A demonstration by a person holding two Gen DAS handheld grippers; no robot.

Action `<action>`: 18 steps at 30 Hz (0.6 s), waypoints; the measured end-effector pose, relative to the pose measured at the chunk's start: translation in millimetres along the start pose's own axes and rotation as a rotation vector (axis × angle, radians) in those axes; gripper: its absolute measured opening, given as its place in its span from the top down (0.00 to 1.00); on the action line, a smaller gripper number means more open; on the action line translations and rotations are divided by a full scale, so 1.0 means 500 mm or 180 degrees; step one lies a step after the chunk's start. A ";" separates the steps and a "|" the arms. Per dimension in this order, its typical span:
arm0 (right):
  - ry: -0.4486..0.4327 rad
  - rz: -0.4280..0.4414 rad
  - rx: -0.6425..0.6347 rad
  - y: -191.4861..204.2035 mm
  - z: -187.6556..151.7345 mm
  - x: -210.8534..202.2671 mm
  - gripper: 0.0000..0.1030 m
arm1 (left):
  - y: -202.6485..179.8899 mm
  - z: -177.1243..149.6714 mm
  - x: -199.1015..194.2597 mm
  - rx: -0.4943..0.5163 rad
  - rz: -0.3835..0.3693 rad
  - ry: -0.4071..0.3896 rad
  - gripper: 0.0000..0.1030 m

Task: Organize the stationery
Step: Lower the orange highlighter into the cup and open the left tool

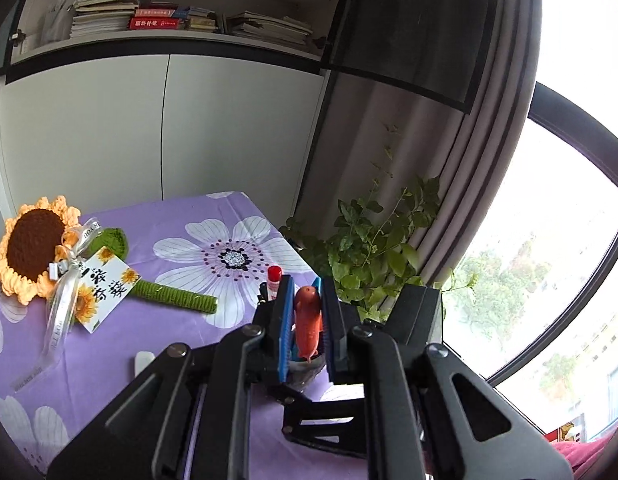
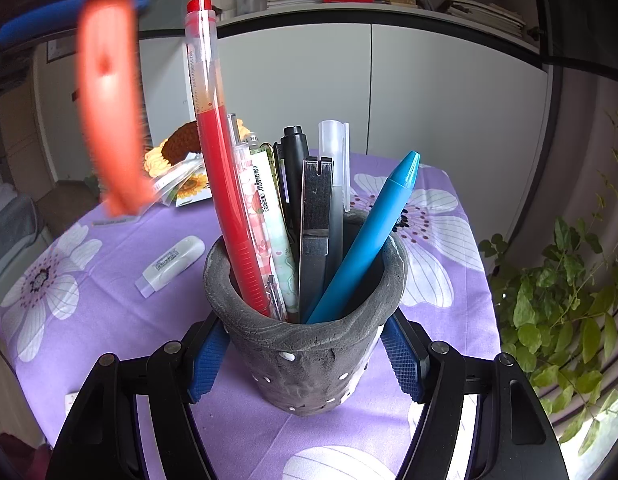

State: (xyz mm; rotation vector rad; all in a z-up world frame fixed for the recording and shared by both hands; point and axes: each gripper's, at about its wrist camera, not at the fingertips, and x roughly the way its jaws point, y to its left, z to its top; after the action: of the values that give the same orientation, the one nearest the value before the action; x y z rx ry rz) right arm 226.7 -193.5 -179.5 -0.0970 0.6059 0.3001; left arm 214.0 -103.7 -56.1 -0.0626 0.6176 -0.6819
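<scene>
Orange pen: an orange, carrot-like pen (image 1: 307,322) was clamped between the blue pads of the left gripper (image 1: 305,312), raised above the table. In the right wrist view it hung blurred at upper left (image 2: 109,100), long axis close to upright, narrower end down, well apart from the holder.
Left gripper: fingers clenched on the orange pen, the pads pressing its sides.
Pen holder: a grey, rough-surfaced cup (image 2: 305,344) with small white dots stood upright on the table, between the right gripper's fingers.
Right gripper: its blue pads (image 2: 207,360) grasped the pen holder on both sides; gripper (image 2: 309,360).
Holder contents: a red gel pen (image 2: 217,152), tallest, leaning left; a blue pen (image 2: 369,240) leaning right; a black pen (image 2: 295,168), a clear-capped pen (image 2: 335,160) and patterned pens between them, all tips down.
Table surface: purple tablecloth with large white flowers (image 2: 109,280); a white correction tape (image 2: 171,264) lay flat left of the holder; a crocheted sunflower (image 1: 37,248) with a card lay further back.
Room: white cabinet doors (image 1: 109,128) beneath a shelf of stacked books (image 1: 149,16); a leafy green plant (image 1: 373,248) beside grey curtains and a bright window.
</scene>
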 end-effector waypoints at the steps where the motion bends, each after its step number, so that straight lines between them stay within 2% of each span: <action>1: -0.0001 0.0000 0.0001 0.000 0.000 0.000 0.31 | -0.003 0.000 0.006 -0.0023 -0.0026 0.0018 0.89; 7: 0.0002 0.0000 0.0000 0.000 0.000 0.000 0.31 | 0.003 -0.016 0.043 -0.0016 -0.0063 0.0109 0.89; 15: 0.0010 0.0001 -0.0001 0.000 0.001 0.000 0.31 | 0.024 -0.027 0.044 -0.0068 -0.0122 0.0075 0.89; 18: 0.0008 -0.0002 -0.0001 0.000 0.001 -0.001 0.31 | 0.028 -0.035 0.047 -0.0079 -0.0121 0.0132 0.89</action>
State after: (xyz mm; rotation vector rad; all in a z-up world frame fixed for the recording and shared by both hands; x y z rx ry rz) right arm 226.7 -193.2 -178.7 -0.0978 0.6084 0.2996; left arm 226.6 -104.6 -86.1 -0.0834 0.6663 -0.7137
